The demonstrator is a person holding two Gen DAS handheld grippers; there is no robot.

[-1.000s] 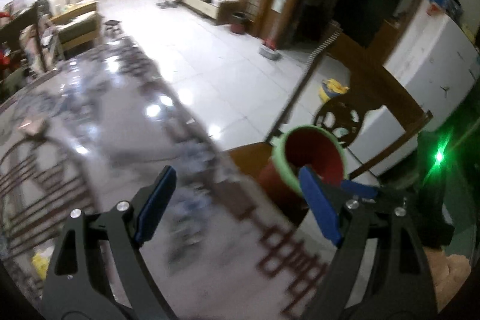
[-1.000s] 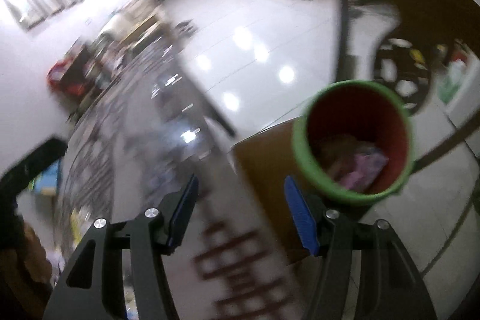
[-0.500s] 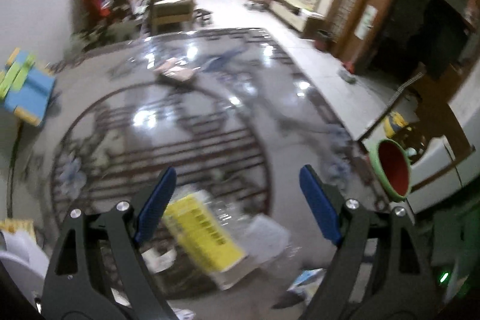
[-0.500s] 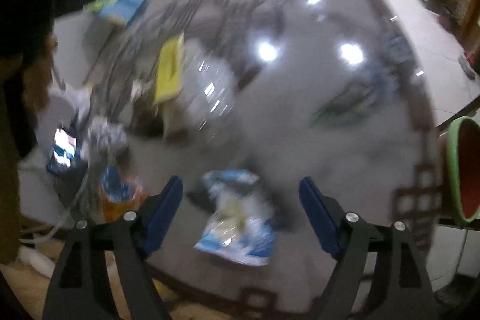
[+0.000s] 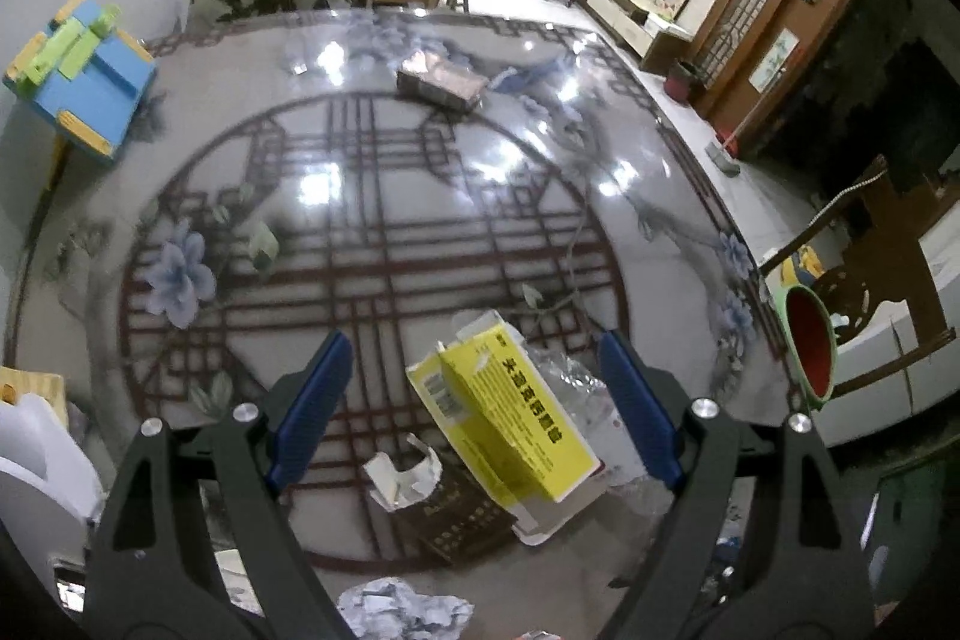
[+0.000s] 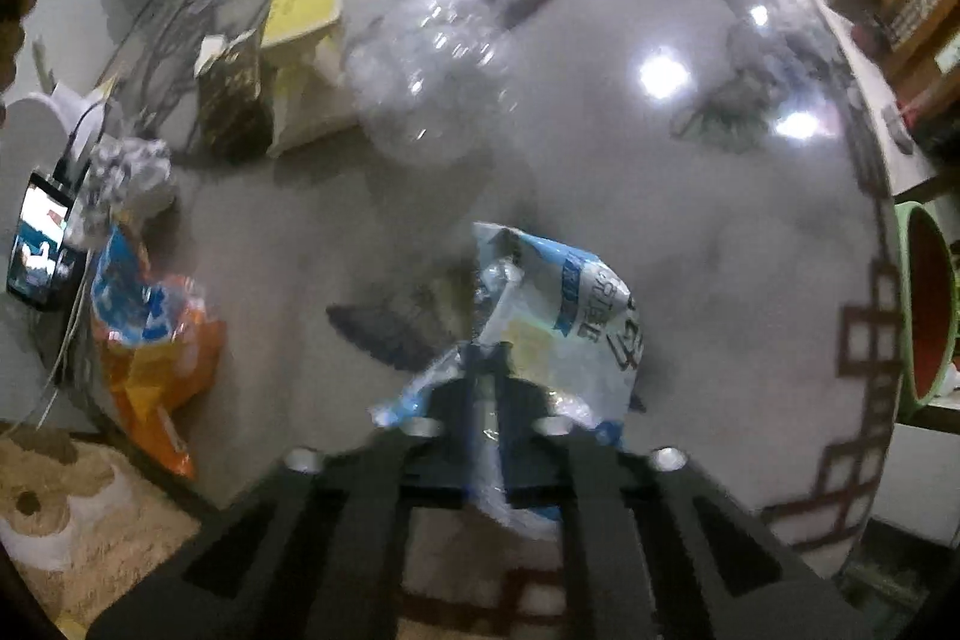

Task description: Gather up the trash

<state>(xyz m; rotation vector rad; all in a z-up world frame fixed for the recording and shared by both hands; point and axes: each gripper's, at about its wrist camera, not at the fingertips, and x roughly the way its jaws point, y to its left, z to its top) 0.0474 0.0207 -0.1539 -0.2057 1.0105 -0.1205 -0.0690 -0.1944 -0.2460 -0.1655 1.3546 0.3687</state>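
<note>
R hand-held gripper (image 6: 487, 376) clamps 1 blue-white wrapper (image 6: 558, 316); L hand-held gripper (image 5: 474, 400) wide over 1 yellow box (image 5: 510, 424).

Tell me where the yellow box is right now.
In the left wrist view the yellow box lies between the open left gripper's fingers, beside crumpled clear plastic.

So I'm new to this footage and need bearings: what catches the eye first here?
The yellow box stands out, lying on the patterned glass table between the open left gripper fingers. Nearer, the right gripper is shut on a blue-and-white plastic bag. The green-rimmed red bin waits beyond the table's right edge.
</note>
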